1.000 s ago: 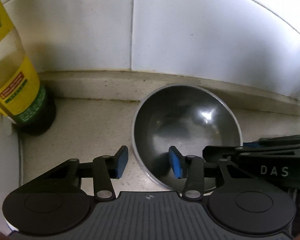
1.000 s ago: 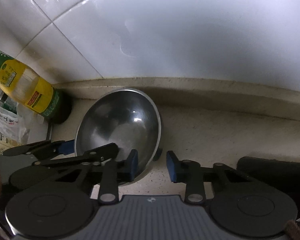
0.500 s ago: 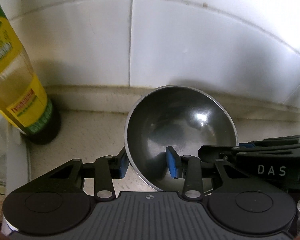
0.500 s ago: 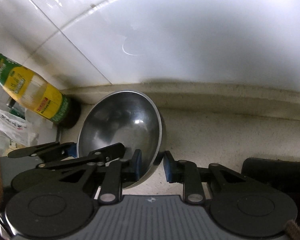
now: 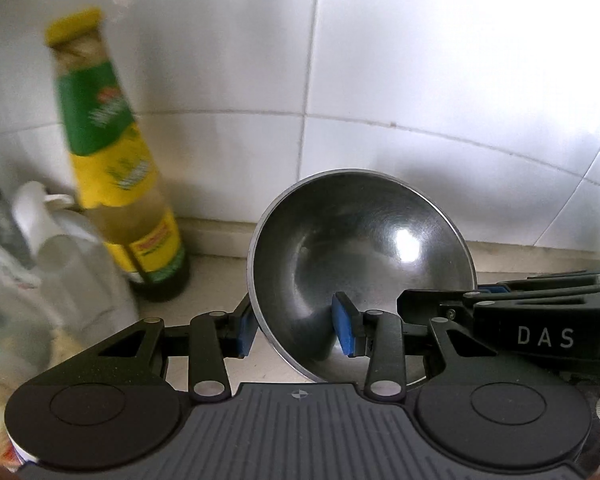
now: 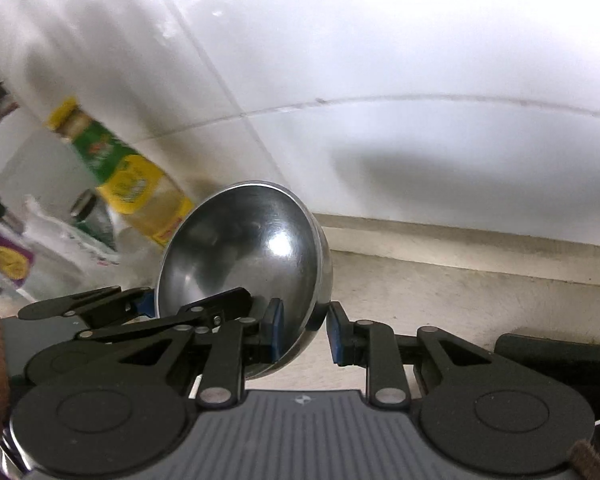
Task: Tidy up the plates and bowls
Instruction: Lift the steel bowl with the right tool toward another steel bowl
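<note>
A steel bowl (image 5: pixel 360 256) hangs above the counter, tilted with its hollow toward both cameras. My left gripper (image 5: pixel 296 332) is shut on its left rim, one blue pad outside the wall and one inside. My right gripper (image 6: pixel 302 332) is shut on the bowl (image 6: pixel 240 256) at its right rim, again with a pad on each side of the wall. Each gripper shows in the other's view: the right gripper (image 5: pixel 480 292) reaches in from the right edge, the left gripper (image 6: pixel 140 304) from the left.
A yellow-and-green labelled bottle (image 5: pixel 116 168) stands against the white tiled wall (image 5: pixel 420 80) left of the bowl, with white plastic jugs and bags (image 5: pixel 52 264) beside it. The speckled counter (image 6: pixel 460 296) runs to the right. A dark flat object (image 6: pixel 560 360) lies at the lower right.
Both grippers closed on the bowl's rim and lifted it off the counter. The wall and bottle have slid down in view as both hands rose.
</note>
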`<state>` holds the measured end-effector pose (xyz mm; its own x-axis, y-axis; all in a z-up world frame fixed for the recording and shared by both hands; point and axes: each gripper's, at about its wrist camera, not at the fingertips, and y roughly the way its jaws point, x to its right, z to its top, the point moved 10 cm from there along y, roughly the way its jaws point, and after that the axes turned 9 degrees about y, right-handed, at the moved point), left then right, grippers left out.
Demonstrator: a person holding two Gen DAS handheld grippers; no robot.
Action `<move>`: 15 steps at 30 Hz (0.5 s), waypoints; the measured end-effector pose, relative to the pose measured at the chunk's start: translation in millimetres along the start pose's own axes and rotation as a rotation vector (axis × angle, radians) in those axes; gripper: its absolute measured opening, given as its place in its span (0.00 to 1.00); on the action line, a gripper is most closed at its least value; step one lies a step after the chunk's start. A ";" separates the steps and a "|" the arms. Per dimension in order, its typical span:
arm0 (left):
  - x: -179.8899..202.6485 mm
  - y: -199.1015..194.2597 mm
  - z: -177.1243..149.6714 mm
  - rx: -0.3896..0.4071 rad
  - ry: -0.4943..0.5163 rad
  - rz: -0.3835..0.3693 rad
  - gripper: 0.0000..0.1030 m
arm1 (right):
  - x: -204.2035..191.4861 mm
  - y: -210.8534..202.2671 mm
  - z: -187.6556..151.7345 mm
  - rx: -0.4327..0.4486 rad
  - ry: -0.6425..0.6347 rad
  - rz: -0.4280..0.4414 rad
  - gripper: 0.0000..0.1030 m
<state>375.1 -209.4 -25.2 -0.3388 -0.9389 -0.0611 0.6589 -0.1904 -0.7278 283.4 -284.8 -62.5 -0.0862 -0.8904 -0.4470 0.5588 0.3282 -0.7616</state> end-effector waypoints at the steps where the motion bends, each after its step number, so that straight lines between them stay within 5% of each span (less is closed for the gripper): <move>1: -2.0 -8.5 -2.0 0.008 -0.005 0.008 0.46 | -6.6 -5.7 -1.8 0.004 -0.012 0.006 0.21; 15: -40.7 -90.7 -72.6 0.018 -0.044 0.033 0.49 | -89.2 -33.3 -76.8 -0.029 -0.119 0.066 0.21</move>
<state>280.3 -133.1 -6.3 -0.2870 -0.9564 -0.0546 0.6813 -0.1637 -0.7135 209.1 -192.1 -33.3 0.0491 -0.8973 -0.4387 0.5360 0.3944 -0.7465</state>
